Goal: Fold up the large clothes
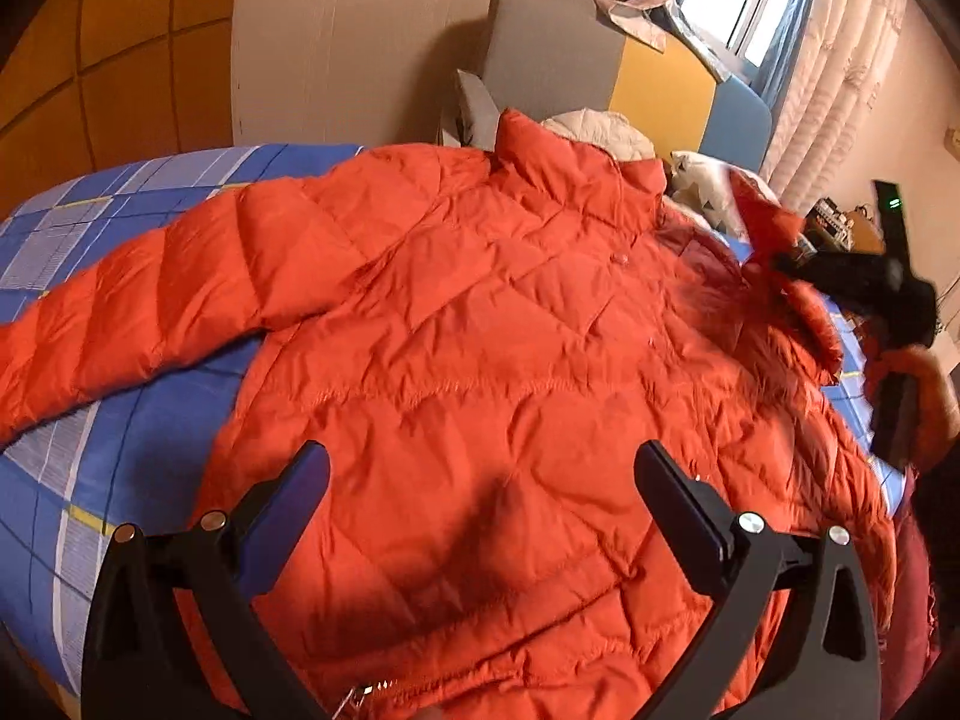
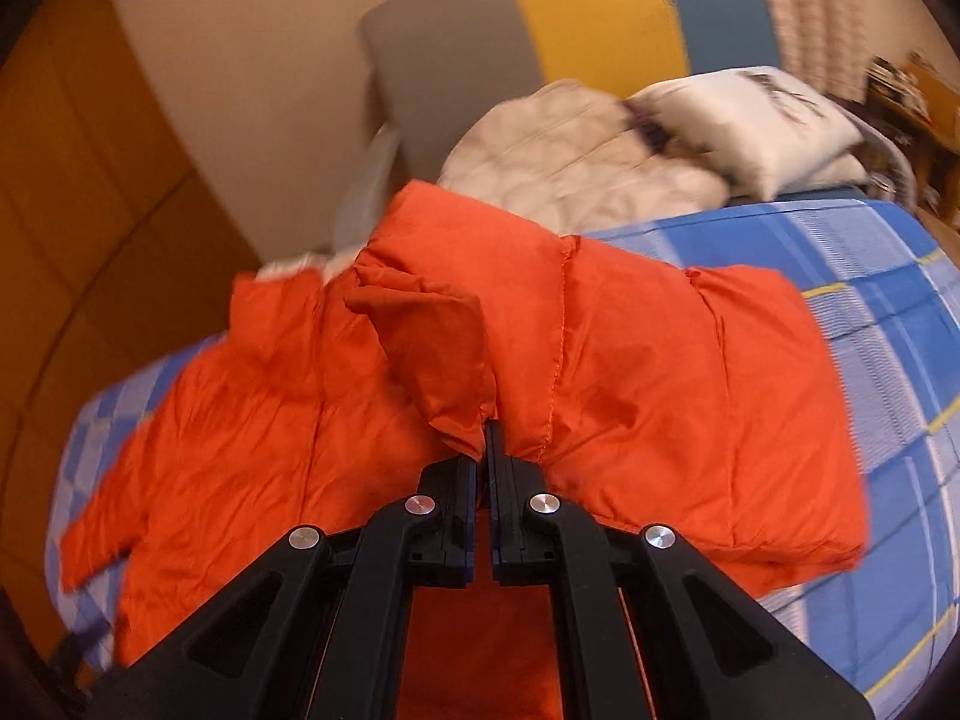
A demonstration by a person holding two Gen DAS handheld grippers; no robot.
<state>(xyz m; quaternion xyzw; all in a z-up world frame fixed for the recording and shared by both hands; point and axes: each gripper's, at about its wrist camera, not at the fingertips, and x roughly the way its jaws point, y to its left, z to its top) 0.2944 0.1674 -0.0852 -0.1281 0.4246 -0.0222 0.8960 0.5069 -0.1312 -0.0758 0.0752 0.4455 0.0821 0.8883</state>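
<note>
**Orange jacket on bed: one sleeve lifted by right claw, left claw free**

An orange quilted jacket [image 1: 480, 312] lies spread across a bed covered with a blue checked sheet [image 1: 54, 228]. Its collar points toward the headboard [image 1: 552, 54], which is panelled in grey, yellow and blue. One sleeve [image 1: 120, 312] stretches flat out over the sheet toward the wooden wall side. The hem lies nearest the observer, with a zip pull visible at the lower edge.

The left claw [image 1: 480, 492] hovers above the lower body of the jacket. Its jaws stand at full spread, with nothing between them and no contact with the cloth.

The right claw [image 2: 486, 450] has its jaws pressed together on a fold of the jacket's other sleeve [image 2: 660, 396]. The sleeve is raised off the bed and drapes over and around the fingertips. In the left wrist view this claw appears at the far right edge, blurred, with orange cloth bunched at it; the exact point of grip cannot be made out there.

Beyond the collar rest a beige quilted garment [image 2: 576, 168] and a white pillow [image 2: 756, 120], side by side near the headboard. A curtained window [image 1: 756, 0] stands behind.
</note>
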